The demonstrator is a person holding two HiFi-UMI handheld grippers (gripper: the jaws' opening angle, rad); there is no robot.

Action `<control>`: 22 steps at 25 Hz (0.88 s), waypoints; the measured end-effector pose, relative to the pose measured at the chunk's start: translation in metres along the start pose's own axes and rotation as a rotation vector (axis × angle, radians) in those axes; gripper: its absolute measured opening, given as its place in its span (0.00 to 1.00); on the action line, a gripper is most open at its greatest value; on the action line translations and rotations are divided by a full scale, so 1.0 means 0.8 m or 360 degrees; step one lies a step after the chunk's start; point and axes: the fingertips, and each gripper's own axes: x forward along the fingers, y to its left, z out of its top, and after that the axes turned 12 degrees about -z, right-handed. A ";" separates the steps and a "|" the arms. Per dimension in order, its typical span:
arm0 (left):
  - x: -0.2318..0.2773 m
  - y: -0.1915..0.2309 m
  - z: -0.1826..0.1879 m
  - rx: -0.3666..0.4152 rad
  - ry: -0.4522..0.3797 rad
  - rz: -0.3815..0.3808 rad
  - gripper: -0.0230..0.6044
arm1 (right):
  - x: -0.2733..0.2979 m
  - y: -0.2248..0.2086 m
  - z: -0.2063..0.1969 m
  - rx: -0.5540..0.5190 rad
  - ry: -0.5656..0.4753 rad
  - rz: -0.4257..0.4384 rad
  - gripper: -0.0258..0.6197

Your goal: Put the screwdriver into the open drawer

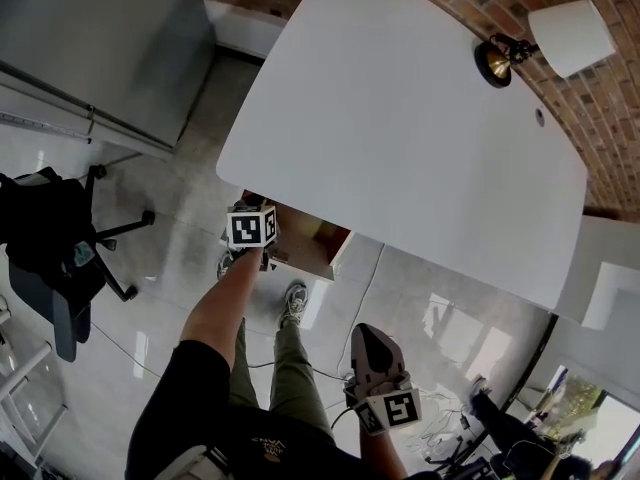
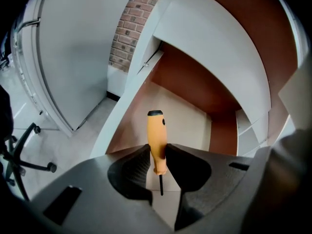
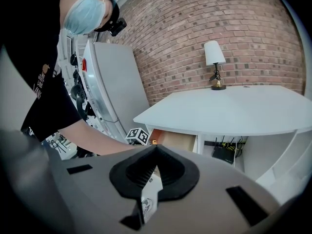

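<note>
The white table (image 1: pixel 400 138) fills the middle of the head view, and the open drawer (image 1: pixel 338 256) juts out from under its near edge, close to the near left corner. The left gripper (image 2: pixel 157 151) hangs right over the drawer's left end. Its jaws are clamped on the lower part of the orange handle of the screwdriver (image 2: pixel 156 138). In the left gripper view the tool's long axis runs in line with the jaws: the black-capped end of the handle points away, toward the back of the drawer, and the thin dark shaft points back toward the gripper body. The pale drawer floor and brown side walls lie directly beyond the handle, so the drop spot is straight ahead and below, and nothing shows between tool and floor. The likely snags are the underside of the tabletop above and the drawer's left wall just beside the jaws. The right gripper (image 3: pixel 156 149) is held low near the person's body, well apart from the drawer, with its jaws pressed together on nothing; it is the farther one and has no part in this move. A lamp (image 1: pixel 545 40) stands at the table's far right corner, and an office chair (image 1: pixel 55 258) sits off to the left on the tiled floor.
</note>
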 end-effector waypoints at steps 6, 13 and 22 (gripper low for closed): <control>0.009 0.009 -0.003 0.0024 0.0054 0.0084 0.20 | 0.003 -0.005 -0.003 -0.0004 0.0013 -0.0008 0.03; 0.013 0.011 -0.005 0.0048 0.0078 0.0122 0.20 | 0.002 -0.005 -0.004 -0.0003 0.0010 -0.0004 0.03; 0.003 0.009 -0.001 0.0038 0.0033 0.0111 0.20 | -0.003 -0.001 -0.005 -0.0010 0.0001 -0.0001 0.03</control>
